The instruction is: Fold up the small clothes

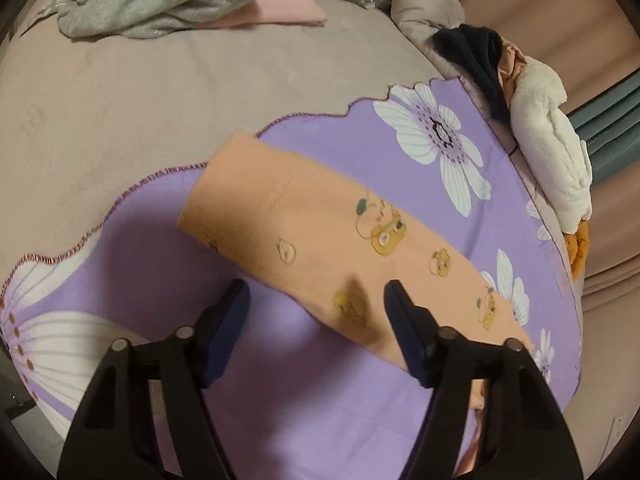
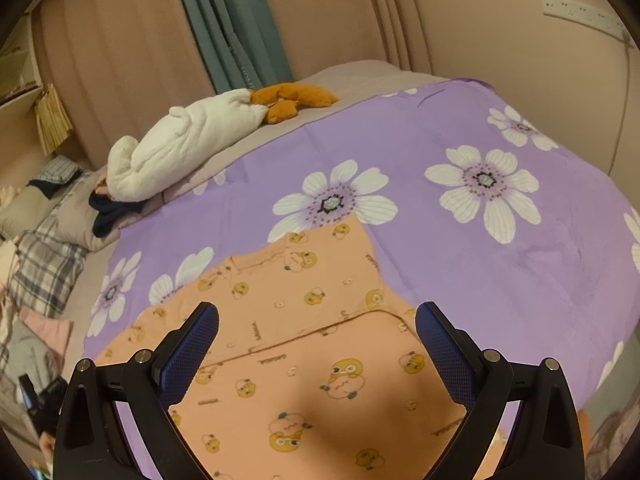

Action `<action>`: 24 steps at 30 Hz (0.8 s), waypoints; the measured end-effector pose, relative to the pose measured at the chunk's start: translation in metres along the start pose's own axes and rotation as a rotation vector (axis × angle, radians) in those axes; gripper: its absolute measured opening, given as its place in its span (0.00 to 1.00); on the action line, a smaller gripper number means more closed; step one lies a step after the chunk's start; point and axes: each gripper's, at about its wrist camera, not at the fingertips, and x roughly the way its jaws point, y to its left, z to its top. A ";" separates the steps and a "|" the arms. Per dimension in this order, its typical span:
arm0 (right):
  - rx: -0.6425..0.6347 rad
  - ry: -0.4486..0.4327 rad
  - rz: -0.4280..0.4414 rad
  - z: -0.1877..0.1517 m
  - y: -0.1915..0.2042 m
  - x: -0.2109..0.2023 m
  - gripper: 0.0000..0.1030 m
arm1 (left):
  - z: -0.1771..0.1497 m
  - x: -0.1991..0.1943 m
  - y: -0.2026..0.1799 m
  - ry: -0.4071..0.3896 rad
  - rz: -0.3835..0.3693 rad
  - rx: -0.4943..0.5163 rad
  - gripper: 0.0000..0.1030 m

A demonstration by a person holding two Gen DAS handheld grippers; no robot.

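the orange garment (image 1: 320, 236) lies flat on the purple sheet (image 1: 340, 152) on the bed (image 1: 120, 100). the left gripper (image 1: 316, 300) hangs wide open over its edge, holding nothing. the right gripper (image 2: 316, 320) hangs wide open above it, holding nothing.

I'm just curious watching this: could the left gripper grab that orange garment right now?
Probably yes. The left gripper is open, hanging over the orange garment's near edge, which lies flat on the purple blanket; nothing lies between.
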 end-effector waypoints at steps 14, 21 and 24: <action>-0.043 0.018 -0.009 0.005 0.001 0.008 0.95 | 0.020 0.009 0.028 -0.048 -0.136 -0.221 0.13; -0.104 0.016 -0.002 0.013 0.008 0.012 0.95 | 0.015 -0.003 0.012 -0.096 -0.129 -0.183 0.03; -0.107 0.023 0.017 0.016 0.006 0.011 0.95 | 0.014 -0.016 -0.003 -0.131 -0.137 -0.153 0.03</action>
